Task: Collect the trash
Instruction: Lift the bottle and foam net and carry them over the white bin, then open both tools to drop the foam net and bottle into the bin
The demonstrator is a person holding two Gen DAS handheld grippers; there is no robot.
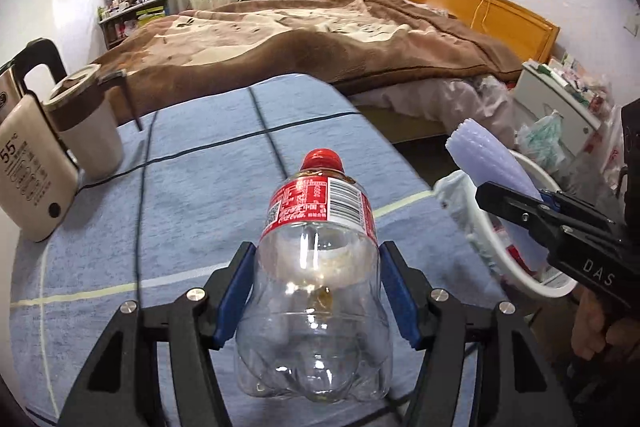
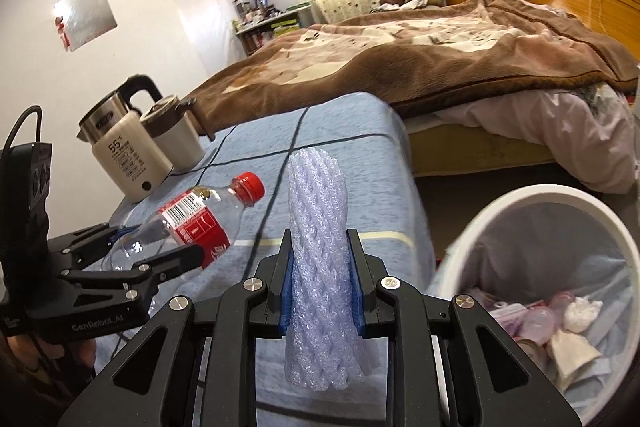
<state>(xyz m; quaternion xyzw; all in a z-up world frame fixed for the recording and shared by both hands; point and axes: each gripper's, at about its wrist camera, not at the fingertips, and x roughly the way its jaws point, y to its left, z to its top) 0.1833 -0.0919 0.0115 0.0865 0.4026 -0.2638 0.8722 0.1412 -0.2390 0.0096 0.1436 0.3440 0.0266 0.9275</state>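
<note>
A clear plastic bottle [image 1: 316, 287] has a red cap and a red label with white lettering and a white barcode patch. Around it, the desk [image 1: 192, 219] wears a light blue cloth crossed by thin dark lines and pale cream stripes. Beside the bottle, a pale lilac foam net sleeve [image 2: 320, 267] shows a woven diamond mesh. Both claws are black with blue pads [image 1: 234, 295]. Beyond the bottle stand a cream kettle [image 2: 120, 155] with a steel top and black handle, and a cream cup [image 2: 176, 131] with a brown lid. The bin [image 2: 520, 203] past the sleeve is white. The bed blanket [image 1: 320, 39] is brown with cream patches.
</note>
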